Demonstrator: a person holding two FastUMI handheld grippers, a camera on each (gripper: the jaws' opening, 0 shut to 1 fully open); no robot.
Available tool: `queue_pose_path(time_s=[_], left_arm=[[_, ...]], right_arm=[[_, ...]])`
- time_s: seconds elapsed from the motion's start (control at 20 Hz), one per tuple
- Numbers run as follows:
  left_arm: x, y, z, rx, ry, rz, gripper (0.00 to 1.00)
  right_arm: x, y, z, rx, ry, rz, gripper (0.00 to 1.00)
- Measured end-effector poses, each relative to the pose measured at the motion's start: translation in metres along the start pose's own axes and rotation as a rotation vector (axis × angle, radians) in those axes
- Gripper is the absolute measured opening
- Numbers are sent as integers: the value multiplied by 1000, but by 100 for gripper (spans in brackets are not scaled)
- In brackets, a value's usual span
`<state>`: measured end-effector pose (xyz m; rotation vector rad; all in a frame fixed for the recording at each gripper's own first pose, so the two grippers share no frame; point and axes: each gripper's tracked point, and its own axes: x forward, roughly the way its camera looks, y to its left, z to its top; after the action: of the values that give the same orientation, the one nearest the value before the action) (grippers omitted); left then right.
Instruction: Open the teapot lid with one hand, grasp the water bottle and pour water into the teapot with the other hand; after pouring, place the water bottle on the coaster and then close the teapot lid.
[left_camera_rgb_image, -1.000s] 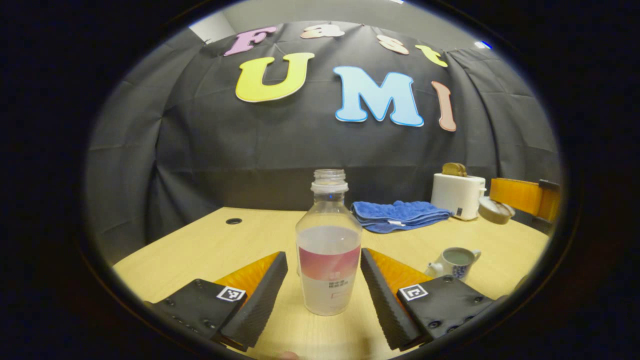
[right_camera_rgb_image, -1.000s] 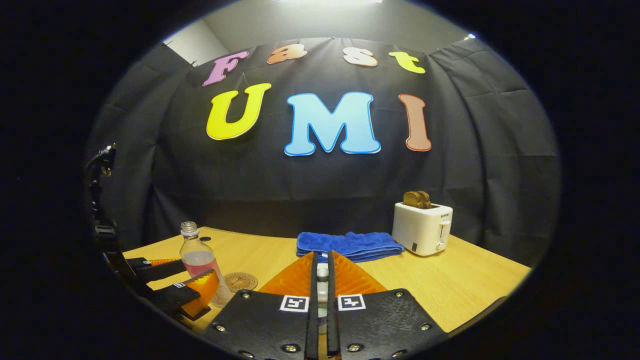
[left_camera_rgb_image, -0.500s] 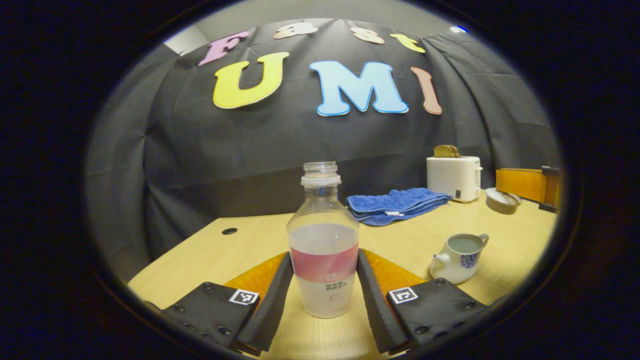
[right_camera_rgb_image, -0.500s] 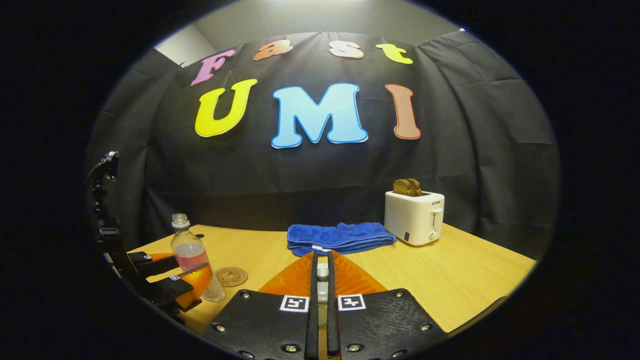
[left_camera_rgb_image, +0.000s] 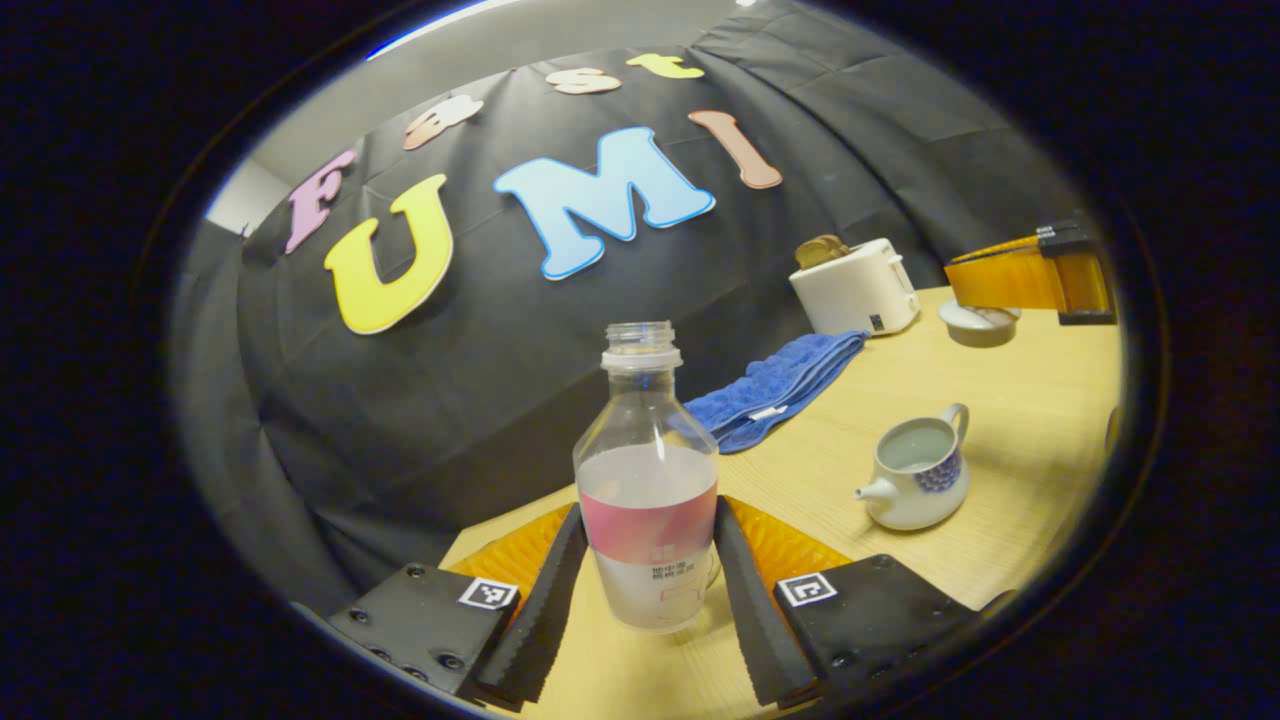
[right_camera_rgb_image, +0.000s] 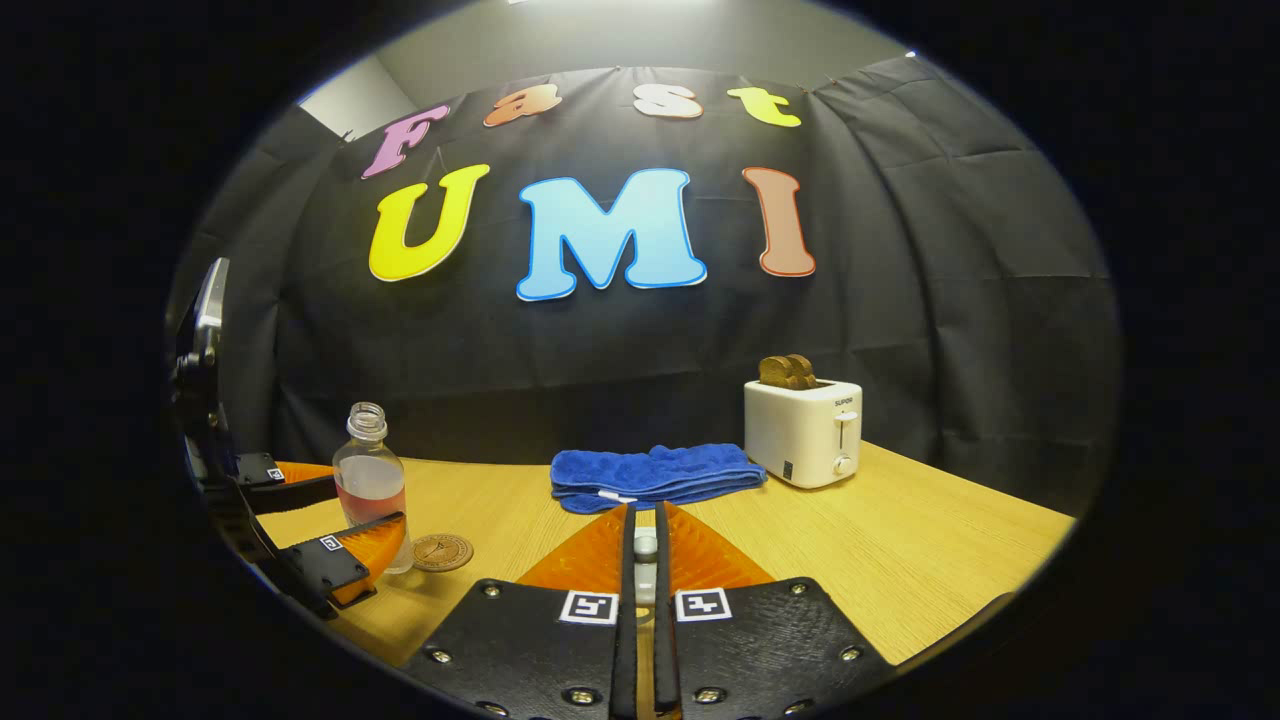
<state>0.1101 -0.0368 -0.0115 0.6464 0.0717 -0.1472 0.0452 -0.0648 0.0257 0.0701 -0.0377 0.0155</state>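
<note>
In the left gripper view, the left gripper (left_camera_rgb_image: 648, 590) has its jaws closed on the water bottle (left_camera_rgb_image: 648, 500), one finger pressing on each side of the pink label band. The bottle has no cap and is about half full; whether it stands on the table (left_camera_rgb_image: 1010, 420) or is lifted a little, I cannot tell. The whole scene looks tilted here. To the right of the bottle the white teapot (left_camera_rgb_image: 915, 478) with blue pattern stands on the table, open at the top, with liquid inside. Behind the bottle, to the right, a folded blue towel (left_camera_rgb_image: 775, 388) lies, and beyond it a white toaster (left_camera_rgb_image: 855, 285) with bread in it. The right gripper (left_camera_rgb_image: 1030, 280) is farther right of the toaster, holding the teapot lid (left_camera_rgb_image: 978, 322) above the table.

In the right gripper view, the right gripper (right_camera_rgb_image: 646, 570) has its jaws nearly closed on the small white knob of the lid (right_camera_rgb_image: 646, 545), which shows between them. Far to the left of it, the left gripper (right_camera_rgb_image: 320, 525) holds the water bottle (right_camera_rgb_image: 370, 480). Just right of the bottle the round brown coaster (right_camera_rgb_image: 441, 551) lies flat on the table (right_camera_rgb_image: 900, 560). The blue towel (right_camera_rgb_image: 650, 475) and the toaster (right_camera_rgb_image: 803, 430) are behind.
</note>
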Motion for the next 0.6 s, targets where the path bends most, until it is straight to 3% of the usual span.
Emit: queue_pose_path(time_s=[0.6], left_arm=[[6,-19,15,466,-5,-43,85]], right_arm=[[-11,-40,-10,21,-5,-56,6]])
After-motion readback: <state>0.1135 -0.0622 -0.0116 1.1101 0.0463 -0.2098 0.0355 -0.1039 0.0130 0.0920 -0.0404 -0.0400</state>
